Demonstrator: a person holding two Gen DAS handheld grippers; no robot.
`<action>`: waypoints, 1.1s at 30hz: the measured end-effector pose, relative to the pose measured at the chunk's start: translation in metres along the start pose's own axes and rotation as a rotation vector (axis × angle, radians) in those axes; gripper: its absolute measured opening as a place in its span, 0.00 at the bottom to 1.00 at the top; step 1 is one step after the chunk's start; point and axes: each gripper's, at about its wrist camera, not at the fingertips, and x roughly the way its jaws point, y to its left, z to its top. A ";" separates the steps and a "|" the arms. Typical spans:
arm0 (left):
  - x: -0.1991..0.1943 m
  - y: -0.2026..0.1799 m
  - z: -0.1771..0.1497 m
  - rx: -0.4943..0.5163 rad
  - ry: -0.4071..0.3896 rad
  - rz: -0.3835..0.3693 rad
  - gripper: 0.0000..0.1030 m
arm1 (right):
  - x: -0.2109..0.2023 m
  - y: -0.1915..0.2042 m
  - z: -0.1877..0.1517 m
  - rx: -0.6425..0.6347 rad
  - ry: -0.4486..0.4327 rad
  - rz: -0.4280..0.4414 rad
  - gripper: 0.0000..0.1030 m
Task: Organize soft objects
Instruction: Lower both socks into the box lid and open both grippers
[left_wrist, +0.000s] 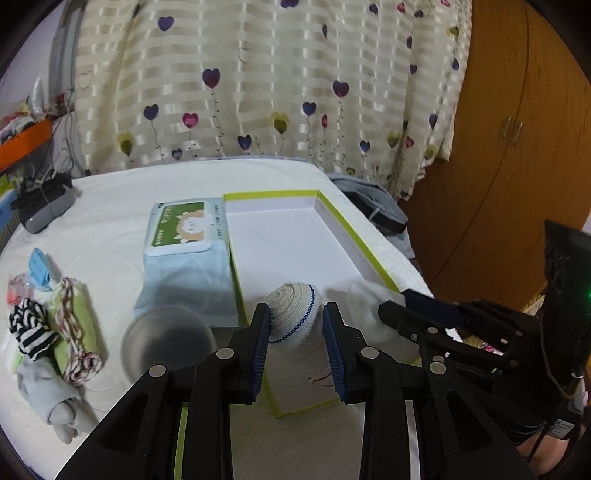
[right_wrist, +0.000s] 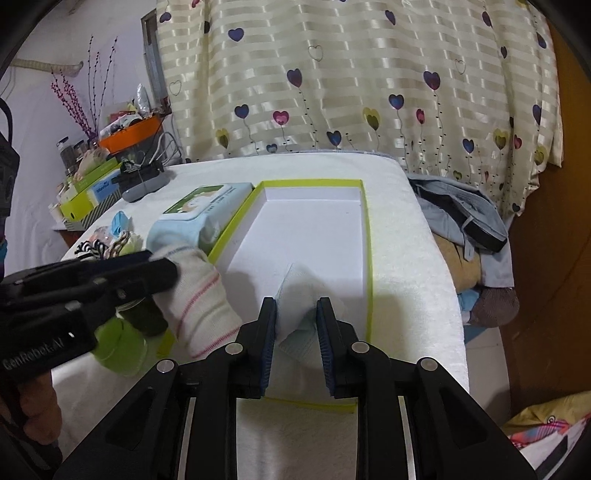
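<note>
1. Cream striped curtain (left_wrist: 258, 85) with heart balloons fills 12 o'clock, hanging behind the white-covered table (left_wrist: 110, 221).
2. Brown wooden wardrobe (left_wrist: 517, 129) with paired metal handles at 3 o'clock.
3. Pale wall (right_wrist: 44, 40) at 10 o'clock; purple dried branches (right_wrist: 79, 96) against it.
4. Cluttered side shelf with orange tray (right_wrist: 131, 136) at 9 o'clock.

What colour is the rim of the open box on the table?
The rim of the open box is lime green and the inside is white. The right wrist view shows it best.
</note>
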 end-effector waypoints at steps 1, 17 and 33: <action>0.002 -0.001 0.000 0.005 0.000 0.001 0.27 | 0.000 -0.001 0.000 -0.003 -0.005 -0.003 0.29; -0.017 -0.002 0.002 -0.011 -0.054 0.008 0.36 | -0.021 0.002 0.004 -0.002 -0.065 -0.022 0.48; -0.091 0.027 -0.025 -0.074 -0.174 0.033 0.50 | -0.065 0.055 0.000 -0.067 -0.150 0.007 0.54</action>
